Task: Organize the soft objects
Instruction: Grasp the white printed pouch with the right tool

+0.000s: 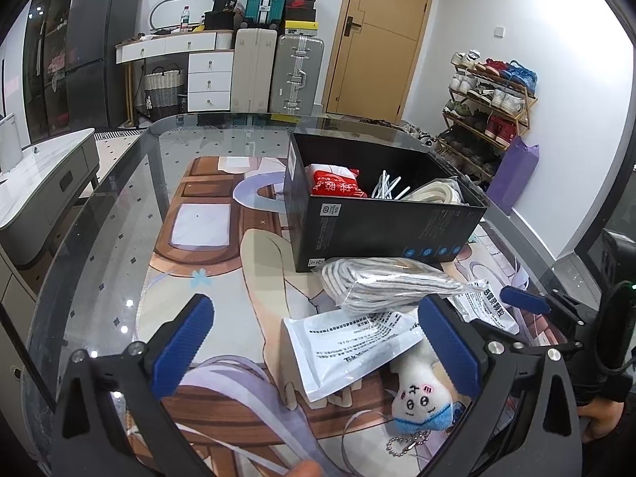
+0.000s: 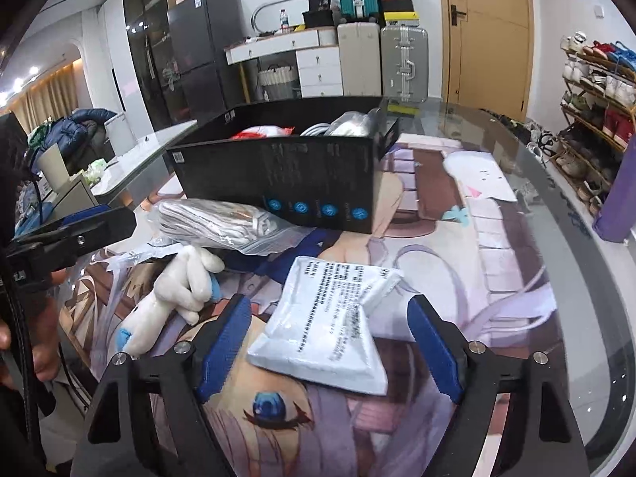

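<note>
Glass-topped table (image 1: 119,206) with a printed anime-style mat (image 1: 222,278) under the glass, takes up most of both views. On it, toward the far side, an open black cardboard box (image 1: 377,230); inside sit a red-and-white plastic packet (image 1: 334,183), loose white cords (image 1: 387,189) and a bagged coil of off-white rope (image 1: 433,194).

Just in front of the box's near wall lies a clear plastic bag of grey-white striped fabric (image 1: 381,284), touching or almost touching the box.

Nearer still, a flat white printed pouch (image 2: 338,326) lies on the mat. A second white printed sachet (image 1: 491,306) lies to the right of the bagged fabric, partly hidden.

Small white plush toy with a blue bib and a ball-chain (image 1: 421,393) lies on its back, near edge of table, just beside the flat pouch.

Left gripper (image 1: 318,353), black frame with blue ribbed pads: jaws spread wide, nothing held; the pouch and plush sit below and between the fingers, not gripped.

Right gripper (image 2: 332,351): jaws well apart, pouch lying between the pads, pads not pressing on it. Pouch rests on the table.

A hand (image 2: 43,342) shows at the left edge of the right wrist view.
</note>
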The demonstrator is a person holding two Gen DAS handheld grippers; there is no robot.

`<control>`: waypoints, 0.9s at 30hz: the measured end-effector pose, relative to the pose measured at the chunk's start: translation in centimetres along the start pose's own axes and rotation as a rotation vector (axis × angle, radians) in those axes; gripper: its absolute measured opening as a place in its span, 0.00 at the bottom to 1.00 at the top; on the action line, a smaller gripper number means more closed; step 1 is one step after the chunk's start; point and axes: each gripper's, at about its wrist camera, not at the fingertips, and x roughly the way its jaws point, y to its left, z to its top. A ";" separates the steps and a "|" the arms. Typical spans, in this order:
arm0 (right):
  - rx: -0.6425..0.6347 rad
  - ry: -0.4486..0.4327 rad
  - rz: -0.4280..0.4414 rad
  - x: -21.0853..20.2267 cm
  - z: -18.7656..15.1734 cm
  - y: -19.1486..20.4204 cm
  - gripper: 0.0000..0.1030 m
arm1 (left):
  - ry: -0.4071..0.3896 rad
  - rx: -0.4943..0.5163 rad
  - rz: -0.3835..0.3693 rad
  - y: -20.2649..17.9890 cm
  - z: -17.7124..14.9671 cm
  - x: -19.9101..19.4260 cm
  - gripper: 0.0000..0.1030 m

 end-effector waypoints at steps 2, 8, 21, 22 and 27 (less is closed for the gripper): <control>-0.023 0.009 -0.050 0.6 0.0 0.7 0.80 | 0.005 0.001 -0.004 0.0 0.0 0.1 1.00; -0.054 -0.003 -0.030 0.5 0.1 1.6 0.56 | 0.031 -0.008 -0.018 0.1 -0.1 0.7 1.00; -0.077 -0.022 0.017 -0.4 -0.6 1.4 0.42 | 0.133 0.030 -0.074 -1.9 -0.4 2.7 1.00; -0.076 -0.022 0.016 -0.4 -0.6 1.3 0.42 | 0.145 0.041 -0.056 -1.9 -0.6 2.9 1.00; -0.072 -0.024 0.018 -0.3 -0.5 1.2 0.42 | 0.148 0.002 -0.057 -0.3 -0.9 2.3 1.00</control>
